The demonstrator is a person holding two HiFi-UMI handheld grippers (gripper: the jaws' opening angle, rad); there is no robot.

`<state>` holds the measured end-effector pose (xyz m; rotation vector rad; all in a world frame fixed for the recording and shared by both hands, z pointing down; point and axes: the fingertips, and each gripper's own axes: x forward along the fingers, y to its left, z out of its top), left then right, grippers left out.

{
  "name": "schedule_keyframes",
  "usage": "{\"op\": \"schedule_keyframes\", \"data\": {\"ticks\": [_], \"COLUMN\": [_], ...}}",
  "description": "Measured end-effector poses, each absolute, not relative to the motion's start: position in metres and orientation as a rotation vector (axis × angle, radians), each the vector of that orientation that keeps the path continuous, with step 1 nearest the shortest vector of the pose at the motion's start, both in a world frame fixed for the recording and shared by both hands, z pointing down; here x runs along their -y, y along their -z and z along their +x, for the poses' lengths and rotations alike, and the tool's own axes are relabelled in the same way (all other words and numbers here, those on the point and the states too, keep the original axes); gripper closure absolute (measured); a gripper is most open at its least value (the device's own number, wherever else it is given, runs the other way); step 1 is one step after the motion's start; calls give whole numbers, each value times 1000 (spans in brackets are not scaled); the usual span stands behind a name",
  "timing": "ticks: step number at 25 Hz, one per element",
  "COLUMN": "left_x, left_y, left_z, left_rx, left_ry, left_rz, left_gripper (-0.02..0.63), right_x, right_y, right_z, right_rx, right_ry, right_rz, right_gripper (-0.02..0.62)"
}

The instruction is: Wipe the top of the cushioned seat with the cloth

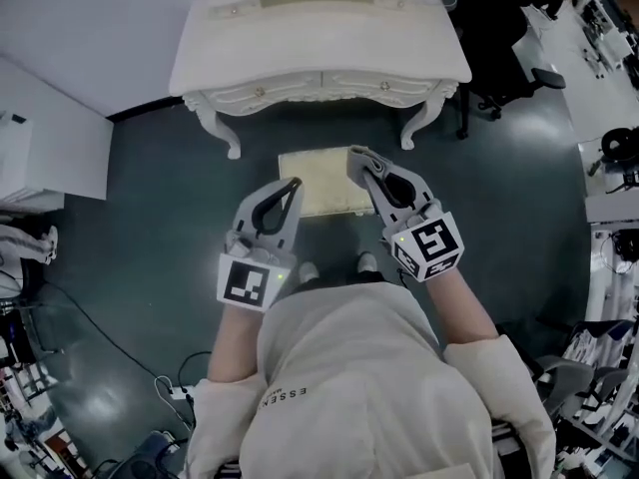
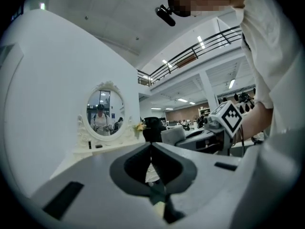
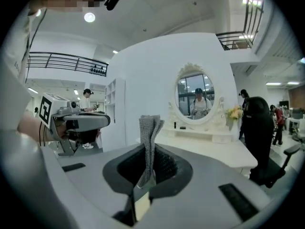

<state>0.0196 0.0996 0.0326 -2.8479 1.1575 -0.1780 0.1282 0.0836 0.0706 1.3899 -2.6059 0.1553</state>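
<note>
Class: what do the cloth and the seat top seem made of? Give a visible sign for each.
The cloth: grey knitted or woven textile, matt; a ribbed weave shows. The seat top: probably cream upholstery fabric, matt, with a faintly mottled surface; the exact material is unclear.

A white dressing table stands at 12 o'clock on the dark floor. A black chair, maybe an office one, is at 2 o'clock.

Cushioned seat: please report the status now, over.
Left gripper shut, empty. Right gripper shut on grey knitted cloth, held in the air. Cream cushioned seat below, before the white dressing table, not touched. Nothing seen on its visible top.
</note>
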Motion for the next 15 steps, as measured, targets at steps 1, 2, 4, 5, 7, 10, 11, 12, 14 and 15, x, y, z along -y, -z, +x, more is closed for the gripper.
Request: {"op": "schedule_keyframes", "data": {"ticks": [1,2,4,5,7,10,11,12,14,15], "left_x": [-100,-100,-99,-98,-95,-93,-93,-93,-92,-91], "left_y": [-27,-22,-16,-14,-12,-12,-11,-11,-9,-9], "left_z": [19,18,16,15,14,14,14,14,16,17], "left_rx": [-1155,-1154,-1159,-1162,-1165,-1177,-1179,-1179,-1176,-1176], "left_ry": [170,165,163,167,179,181,181,183,180,178], "left_rz": [-2836,-2830,-2829,-2827,-2814,-2801,-2800,-2798,-2796,-2796], "left_gripper": [603,603,603,603,603,603,603,603,603,603], "right_x": [-84,-84,-83,-83,-83,-86,-86,-86,-86,-86], "right_y": [-64,-59,-51,-48,-41,-37,-36,-36,-34,-33], "right_z": [128,126,123,122,121,120,119,119,120,121], "right_rx": [2607,2604,2607,2616,2634,2650,2656,2662,2666,2665], "right_ry": [-120,-89,-40,-22,7,27,30,34,43,44], "right_rz": [1391,1389,1378,1374,1378,1387,1387,1387,1389,1393], "right_gripper": [566,566,566,566,566,567,566,566,566,568]}}
